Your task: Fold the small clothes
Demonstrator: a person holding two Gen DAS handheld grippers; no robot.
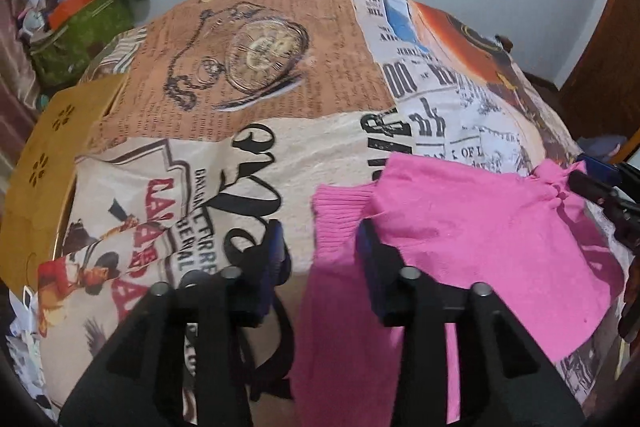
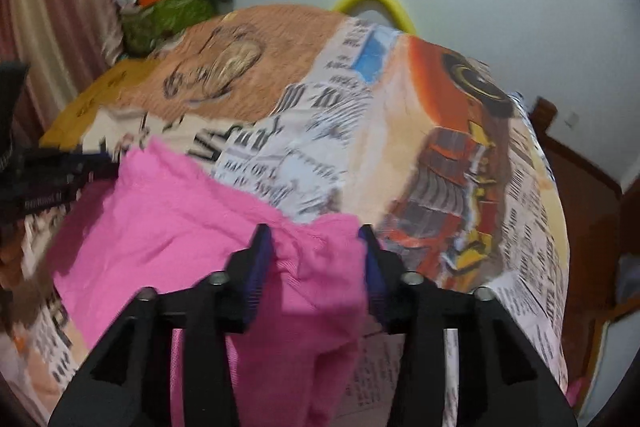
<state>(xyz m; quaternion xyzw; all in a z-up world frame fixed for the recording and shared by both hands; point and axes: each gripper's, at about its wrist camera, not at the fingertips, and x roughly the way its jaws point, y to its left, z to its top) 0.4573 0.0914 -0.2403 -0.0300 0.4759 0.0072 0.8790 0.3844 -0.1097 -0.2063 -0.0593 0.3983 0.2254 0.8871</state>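
We have the pink knit garment (image 1: 460,227) spread on the near part of the surface (image 1: 280,75), which is covered with a printed newspaper-collage cloth; part of the garment hangs over the near edge toward us. Our left gripper (image 1: 320,251) has its fingers apart, straddling the ribbed cuff at the garment's left edge without pinching it. Our right gripper (image 2: 316,247) also has its fingers apart over the bunched right corner, and nothing is clamped there either.

The main risk, as we judge it, is the overhang: with neither corner held, the hanging part could drag the garment off the near edge. Closing again on the bunched right corner could catch several layers, or the printed cloth beneath, and spoil the fold. On the left, the fingers could close on only the ribbed cuff and stretch it askew. The right view is blurred, so fine contact there is uncertain.
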